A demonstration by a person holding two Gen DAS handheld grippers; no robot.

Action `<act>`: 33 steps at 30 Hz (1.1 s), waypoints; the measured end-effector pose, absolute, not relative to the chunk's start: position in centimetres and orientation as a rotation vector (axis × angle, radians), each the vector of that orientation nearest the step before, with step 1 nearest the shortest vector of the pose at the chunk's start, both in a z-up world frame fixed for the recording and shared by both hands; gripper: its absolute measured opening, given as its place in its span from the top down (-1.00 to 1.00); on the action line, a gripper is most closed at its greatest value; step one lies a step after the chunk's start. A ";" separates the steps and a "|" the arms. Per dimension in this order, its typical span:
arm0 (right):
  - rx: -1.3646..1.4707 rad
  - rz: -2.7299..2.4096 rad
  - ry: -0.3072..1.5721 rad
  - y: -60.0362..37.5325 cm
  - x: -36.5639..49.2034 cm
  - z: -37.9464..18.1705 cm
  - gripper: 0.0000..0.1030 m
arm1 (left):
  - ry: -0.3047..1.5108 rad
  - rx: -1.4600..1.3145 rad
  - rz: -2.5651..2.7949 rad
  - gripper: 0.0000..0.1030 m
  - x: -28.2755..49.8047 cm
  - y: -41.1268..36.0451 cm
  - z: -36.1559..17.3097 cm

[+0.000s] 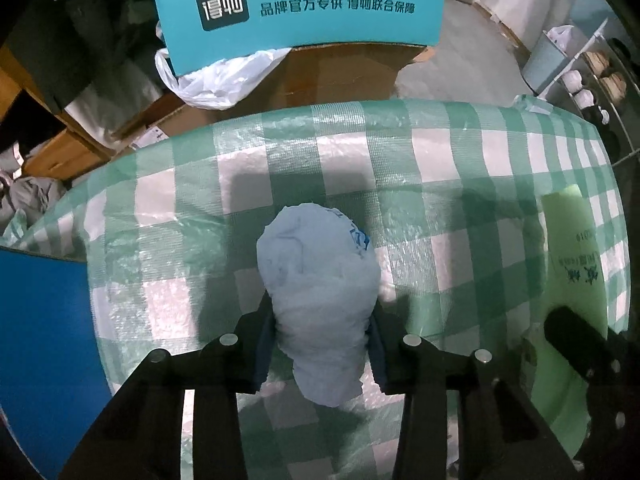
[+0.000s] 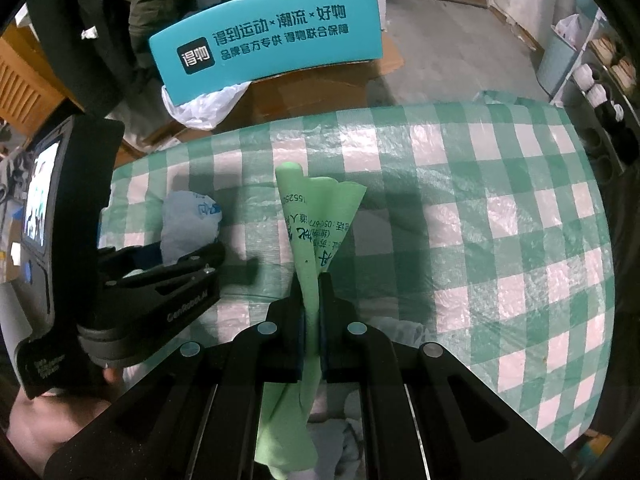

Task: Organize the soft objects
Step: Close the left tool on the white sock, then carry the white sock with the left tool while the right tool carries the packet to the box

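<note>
— Two grippers, two bags. What is the left gripper (image 1: 320,344) holding?

— A crumpled pale blue plastic bag with dark blue print (image 1: 320,300). It sits bunched between the two fingers (image 1: 262,352), which press in on its lower half from both sides. The upper part bulges out past the fingertips, and a shorter lump pokes out behind them toward the camera.

— Where does the bag lie otherwise?

— Over the green-and-white checked plastic table cover (image 1: 440,184), roughly at its middle in the left wrist view.

— And the right gripper (image 2: 313,320)?

— Its fingers are drawn together on a thin light green plastic bag with printed characters (image 2: 316,224). The sheet runs as a narrow twisted strip between the pads, fans out beyond the tips over the checked cover, and trails loosely back under the gripper body.

— How do the two sit relative to each other?

— From the right wrist camera, the left gripper and its blue bag are to the left of the green one, apart from it. Beyond the table edge stands a teal cardboard box with white lettering (image 2: 268,48).
</note>
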State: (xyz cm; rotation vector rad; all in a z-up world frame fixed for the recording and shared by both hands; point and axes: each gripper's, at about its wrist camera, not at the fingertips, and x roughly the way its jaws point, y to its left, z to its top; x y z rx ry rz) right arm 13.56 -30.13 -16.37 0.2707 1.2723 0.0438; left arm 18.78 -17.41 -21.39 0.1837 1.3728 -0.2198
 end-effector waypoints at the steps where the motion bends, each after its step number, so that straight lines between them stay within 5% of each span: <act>1: 0.268 0.045 1.271 -30.1 13.6 -16.3 0.91 | 1.368 0.186 -0.220 0.22 18.7 -17.3 -21.2; 33: 0.178 0.165 1.186 -25.8 10.2 -9.9 0.91 | 1.174 0.261 -0.172 0.22 11.5 -10.4 -11.0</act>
